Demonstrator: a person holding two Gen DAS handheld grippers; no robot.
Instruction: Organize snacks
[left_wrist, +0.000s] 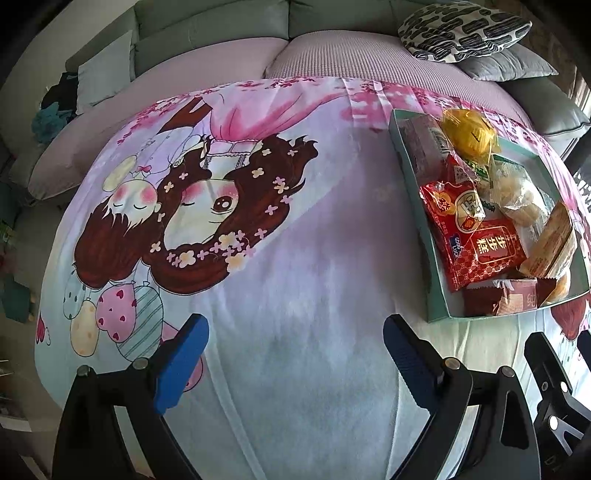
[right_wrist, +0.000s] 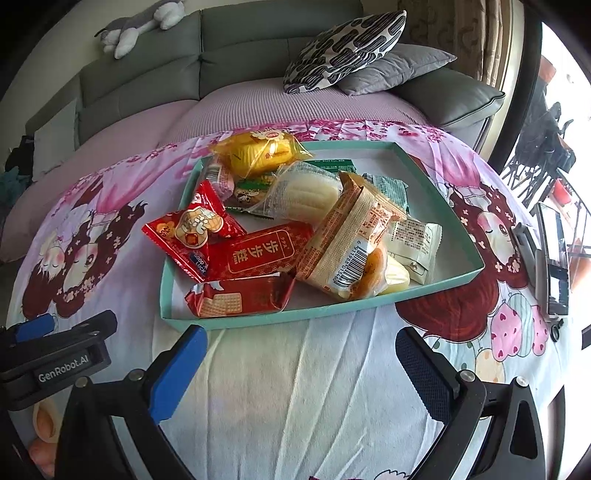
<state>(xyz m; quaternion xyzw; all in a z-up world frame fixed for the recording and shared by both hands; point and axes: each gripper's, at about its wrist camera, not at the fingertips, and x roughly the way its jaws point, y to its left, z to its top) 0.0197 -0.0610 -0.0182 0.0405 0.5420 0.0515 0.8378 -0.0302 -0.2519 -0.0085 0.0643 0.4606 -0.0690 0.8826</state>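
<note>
Snack tray (right_wrist: 436, 286) lies just ahead of the open, empty right hand-held gripper (right_wrist: 301, 373); left hand-held gripper (left_wrist: 295, 360) open too.

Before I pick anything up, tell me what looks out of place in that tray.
The snacks are heaped, not sorted, in the teal tray. The red packet hangs over the tray's left rim, and the yellow cake packet sits on top of others, overlapping the far rim. Nothing has spilled onto the cloth. Both grippers' jaws are open and empty.

The left gripper (left_wrist: 295, 347) is level, jaws spread wide, nothing between the blue-padded fingers (left_wrist: 181, 363). The right gripper (right_wrist: 301, 363) sits just beside it on the right, likewise spread wide and holding nothing, fingers (right_wrist: 177, 373) pointing forward.
</note>
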